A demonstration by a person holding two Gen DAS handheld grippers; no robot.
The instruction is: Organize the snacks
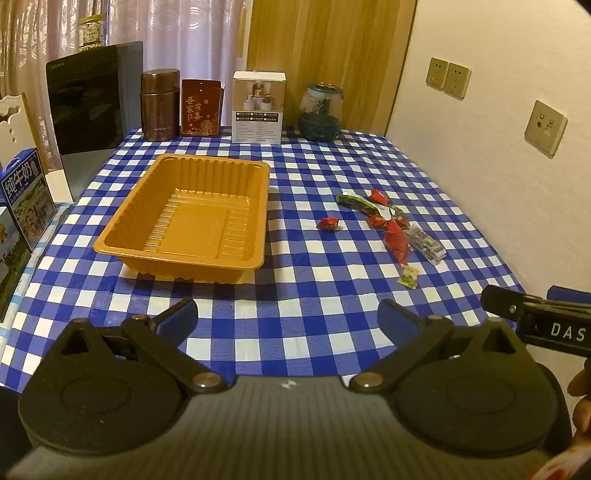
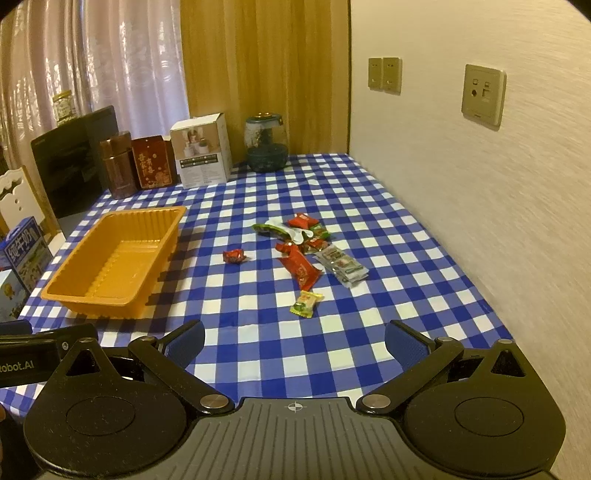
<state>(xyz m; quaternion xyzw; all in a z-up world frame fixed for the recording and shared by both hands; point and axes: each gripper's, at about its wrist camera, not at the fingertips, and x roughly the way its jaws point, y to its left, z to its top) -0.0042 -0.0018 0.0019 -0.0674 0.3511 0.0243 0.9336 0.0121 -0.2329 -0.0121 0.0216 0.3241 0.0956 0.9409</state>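
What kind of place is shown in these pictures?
Probably a home dining corner: a table under a blue-and-white checked plastic cloth, sheer white curtains behind it, and a brown metal thermos beside household boxes.

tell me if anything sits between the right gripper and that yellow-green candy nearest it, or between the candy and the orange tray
Nothing visible does. The right gripper is open over bare checked cloth, and the yellow-green candy lies just ahead of it, apart from the other snacks. From the candy to the orange tray there is only cloth; the small red candy lies farther back, off that line.
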